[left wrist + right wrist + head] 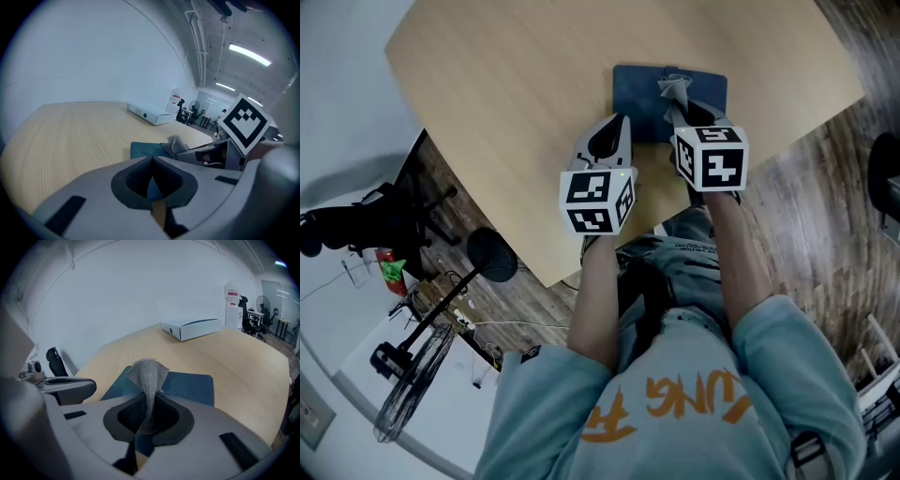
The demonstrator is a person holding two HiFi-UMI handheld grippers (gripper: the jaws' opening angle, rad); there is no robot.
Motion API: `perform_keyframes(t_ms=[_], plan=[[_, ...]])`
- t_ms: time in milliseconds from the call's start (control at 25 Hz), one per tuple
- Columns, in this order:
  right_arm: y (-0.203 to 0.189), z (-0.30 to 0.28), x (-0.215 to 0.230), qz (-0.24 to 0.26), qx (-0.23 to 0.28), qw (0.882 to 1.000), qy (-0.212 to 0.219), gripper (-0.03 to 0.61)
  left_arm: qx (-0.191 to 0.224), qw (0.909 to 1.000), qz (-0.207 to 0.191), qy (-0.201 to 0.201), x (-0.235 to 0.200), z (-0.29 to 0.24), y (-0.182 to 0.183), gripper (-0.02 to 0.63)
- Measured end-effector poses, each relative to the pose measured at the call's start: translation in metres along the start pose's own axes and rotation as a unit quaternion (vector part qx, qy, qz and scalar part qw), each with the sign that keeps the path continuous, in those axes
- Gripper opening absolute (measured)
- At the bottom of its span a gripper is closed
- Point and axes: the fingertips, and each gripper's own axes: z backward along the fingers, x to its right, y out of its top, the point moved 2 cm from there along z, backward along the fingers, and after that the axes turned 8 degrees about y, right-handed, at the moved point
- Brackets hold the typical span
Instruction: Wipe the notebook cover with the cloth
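Pale wood counter (516,112) under a white wall, with dark plank floor (806,206) around it.

The right tool (680,105) is closed on the cloth (675,87). In the right gripper view the jaws of this tool (147,420) pinch a narrow strip of the grey knit cloth (147,376), and its free end rises and spreads above the tips. The tool hangs over the notebook (637,98), with the cloth above the cover's far part. Whether the cloth touches the cover cannot be told.

The left tool (617,127) has its jaws together with nothing between them. In the left gripper view the tips of this tool (152,180) meet, and only a sliver of the blue cover shows through the hollow behind them. Its tip lies at the notebook's left edge, just beside the right tool.

The notebook (192,385) is dark blue, closed and flat, close to the counter's near edge, in front of the person. A white box (192,328) lies well apart from it toward the counter's far edge. A fan (412,384) lies on the floor past the counter's left corner.
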Motion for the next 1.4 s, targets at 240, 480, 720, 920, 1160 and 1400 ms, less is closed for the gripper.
perform_keyframes(t_ms=[240, 480, 720, 920, 1160, 1400], plan=[[-0.006, 0.012, 0.016, -0.014, 0.007, 1.0, -0.017, 0.029, -0.002, 0.9998, -0.01, -0.014, 0.013, -0.004, -0.001, 0.017], [-0.011, 0.023, 0.032, -0.028, 0.013, 0.999, -0.034, 0.029, -0.004, 0.9994, -0.018, -0.029, 0.027, -0.006, -0.002, 0.017], [-0.016, 0.037, 0.052, -0.045, 0.022, 0.997, -0.051, 0.029, -0.005, 0.9987, -0.027, -0.042, 0.043, -0.011, -0.001, 0.017], [-0.022, 0.045, 0.062, -0.053, 0.025, 0.996, -0.061, 0.028, -0.008, 0.998, -0.033, -0.053, 0.054, -0.014, -0.003, 0.017], [-0.023, 0.054, 0.072, -0.077, 0.029, 0.994, -0.067, 0.029, -0.005, 0.9979, -0.033, -0.055, 0.062, -0.014, 0.0, 0.017], [0.0, 0.051, 0.075, -0.08, 0.042, 0.994, -0.061, 0.029, 0.007, 0.9993, -0.017, -0.034, 0.047, -0.019, 0.016, 0.017]])
